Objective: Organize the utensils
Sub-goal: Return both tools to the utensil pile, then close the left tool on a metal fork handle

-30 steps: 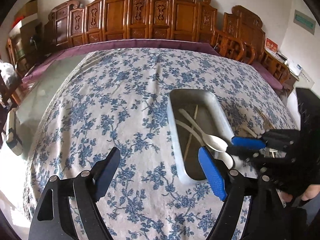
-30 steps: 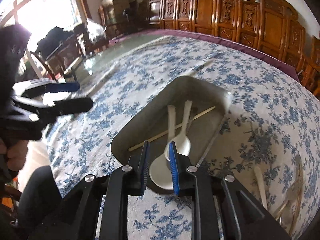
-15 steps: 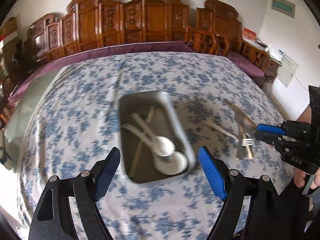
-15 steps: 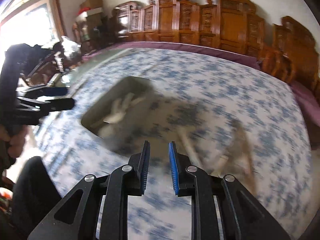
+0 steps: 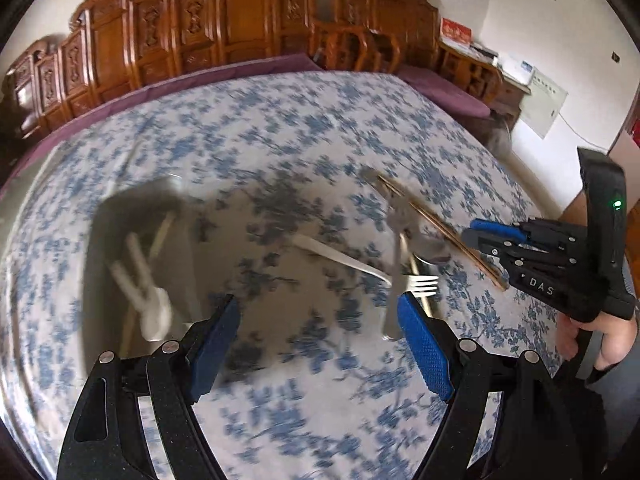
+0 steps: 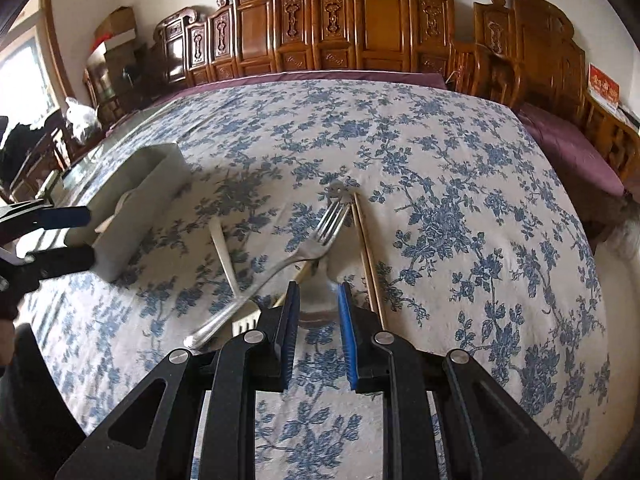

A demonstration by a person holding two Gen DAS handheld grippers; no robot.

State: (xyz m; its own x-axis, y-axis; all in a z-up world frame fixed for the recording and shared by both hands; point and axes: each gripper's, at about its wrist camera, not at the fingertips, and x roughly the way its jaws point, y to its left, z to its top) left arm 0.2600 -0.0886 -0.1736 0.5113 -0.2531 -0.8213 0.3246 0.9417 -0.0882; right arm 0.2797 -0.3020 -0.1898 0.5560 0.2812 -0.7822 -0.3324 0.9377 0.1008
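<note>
Left gripper [image 5: 318, 330]: jaws spread wide, holding nothing, above bare cloth between tray [image 5: 94, 280] and loose utensils. Right gripper [image 6: 318, 322]: jaws narrowly parted, empty, over the utensil pile. Fork [image 6: 304, 246] and chopsticks [image 6: 366, 252] lie mid-bench [image 6: 460, 200], well inside its edges. Tray sits left.

A cream cloth [image 6: 460, 184] printed with blue blossoms and leafy sprays covers the counter, and a plum-purple border [image 6: 320, 77] shows along its far edge. The left gripper [image 5: 318, 322] and the right gripper [image 6: 318, 334] are matte black with bright blue ribbed pads [image 6: 345, 328]. The tray [image 6: 150, 204] is pale grey. The metal fork [image 6: 280, 268] is shiny silver, the plastic fork [image 6: 230, 260] white, the chopsticks [image 6: 366, 256] tan. The carved chairs [image 6: 376, 28] behind are reddish-brown.
</note>
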